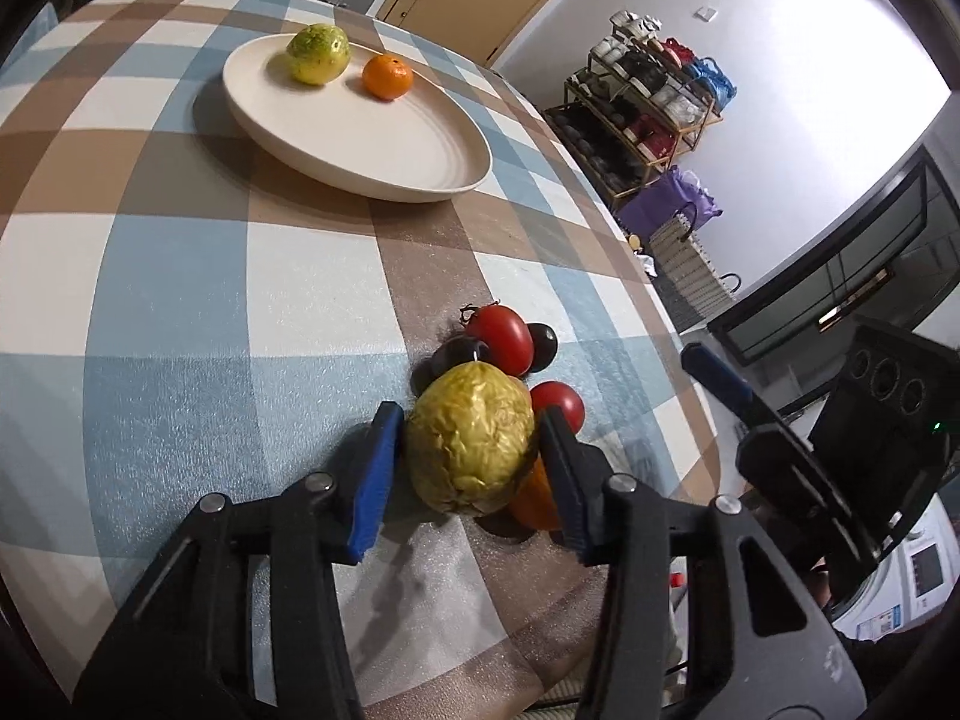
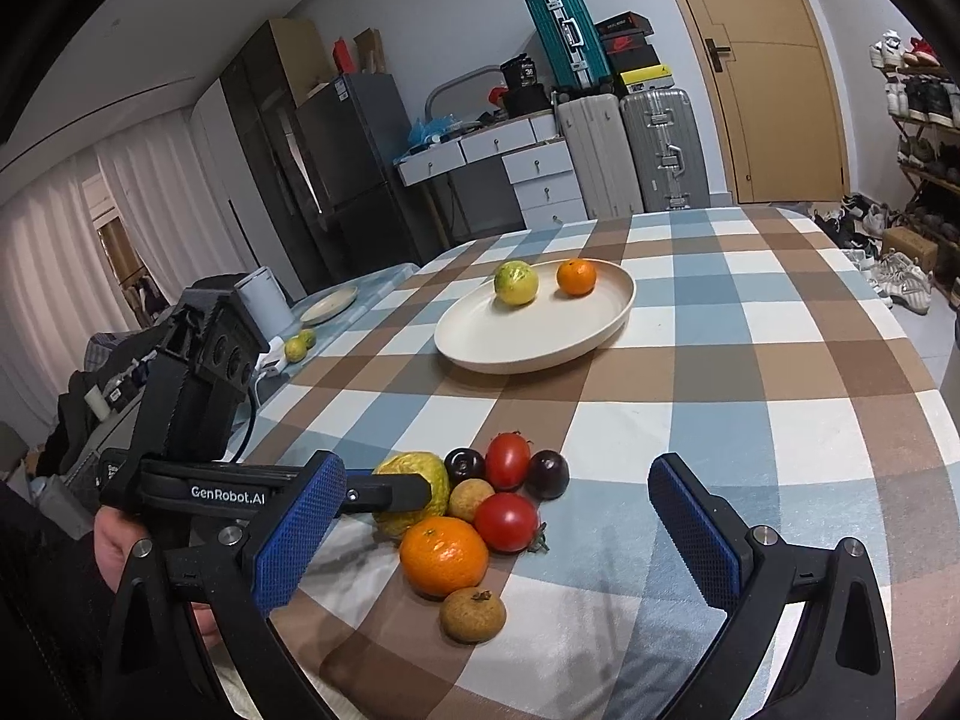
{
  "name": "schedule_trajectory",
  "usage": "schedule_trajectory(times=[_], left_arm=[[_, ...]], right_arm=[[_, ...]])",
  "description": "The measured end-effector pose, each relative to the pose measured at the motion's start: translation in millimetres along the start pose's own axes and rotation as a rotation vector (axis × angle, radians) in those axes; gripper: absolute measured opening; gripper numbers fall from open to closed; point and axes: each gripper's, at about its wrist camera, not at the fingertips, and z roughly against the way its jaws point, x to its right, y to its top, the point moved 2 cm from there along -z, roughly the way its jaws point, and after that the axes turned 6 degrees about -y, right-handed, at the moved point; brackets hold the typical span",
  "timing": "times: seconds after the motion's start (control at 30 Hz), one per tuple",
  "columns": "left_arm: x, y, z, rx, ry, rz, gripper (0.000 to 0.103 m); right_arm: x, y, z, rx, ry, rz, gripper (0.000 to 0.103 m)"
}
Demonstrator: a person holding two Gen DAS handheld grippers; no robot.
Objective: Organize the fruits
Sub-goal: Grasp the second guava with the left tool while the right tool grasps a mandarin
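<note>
Left fingers [image 1: 471, 450]: you have them pinched on the wrinkled fruit [image 1: 471, 438], on the surface well short of the plate [image 1: 360, 120].
Right fingers [image 2: 498, 546]: wide, empty.
Risk: lifting could nudge the touching tomato [image 1: 558, 405], rolling the pile.

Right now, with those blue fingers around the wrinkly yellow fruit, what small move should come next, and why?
Probably lift it straight up. The left gripper has its fingers against both sides of the wrinkled yellow fruit, which still sits on the checked tablecloth tight against the tomatoes and an orange. The plate has room beside its two fruits.
</note>
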Motion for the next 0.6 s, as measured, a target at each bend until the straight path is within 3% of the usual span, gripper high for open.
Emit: schedule_trajectory(times=[0.6], left_arm=[[-11,3,44,0.110,-0.023,-0.014,0.044]], right_arm=[[-34,-24,-27,-0.155,-0.037,0.108,0.103]])
